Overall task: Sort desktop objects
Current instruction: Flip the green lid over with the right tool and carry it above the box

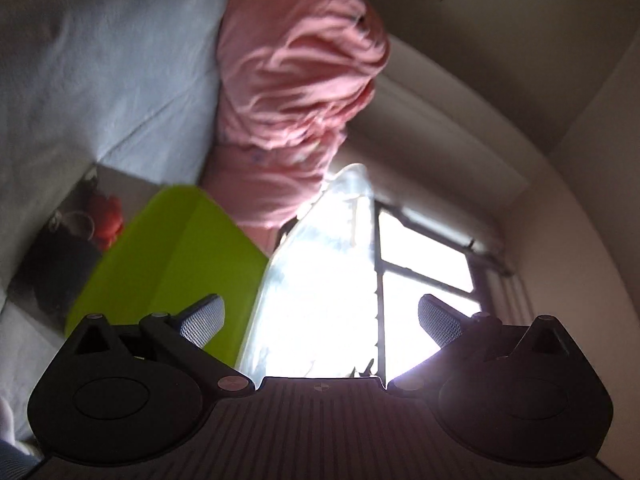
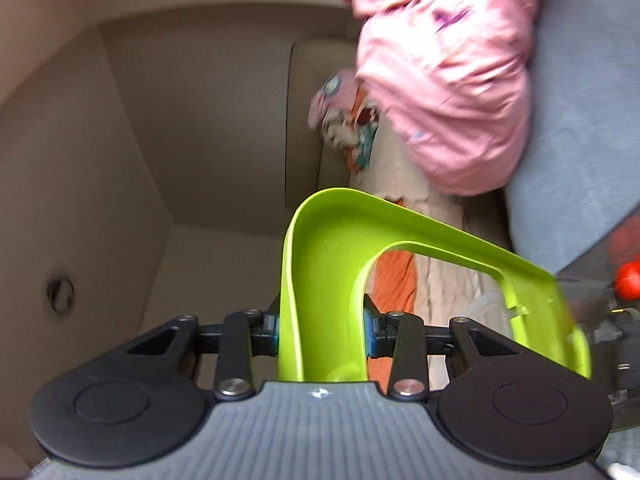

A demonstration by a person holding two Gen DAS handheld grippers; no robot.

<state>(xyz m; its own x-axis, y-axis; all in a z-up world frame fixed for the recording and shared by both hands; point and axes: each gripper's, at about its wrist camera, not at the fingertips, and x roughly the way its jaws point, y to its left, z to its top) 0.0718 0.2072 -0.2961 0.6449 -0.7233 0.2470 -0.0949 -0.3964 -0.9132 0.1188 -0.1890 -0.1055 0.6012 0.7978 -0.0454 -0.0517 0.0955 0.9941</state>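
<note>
My right gripper (image 2: 322, 330) is shut on the rim of a lime green plastic basket (image 2: 320, 264), which fills the gap between its fingers and arcs off to the right. The same green basket (image 1: 168, 264) shows in the left wrist view, at lower left, beside the left finger. My left gripper (image 1: 320, 320) is open and empty, its fingers wide apart, tilted up toward a bright window (image 1: 420, 280). Both views are tilted and blurred.
A bunched pink cloth (image 1: 296, 80) and a grey-blue cushion (image 1: 100, 60) lie ahead, also in the right wrist view (image 2: 452, 80). Red objects (image 1: 106, 216) and dark items sit at far left. An orange and white patterned cloth (image 2: 392, 284) is behind the basket. Beige walls surround.
</note>
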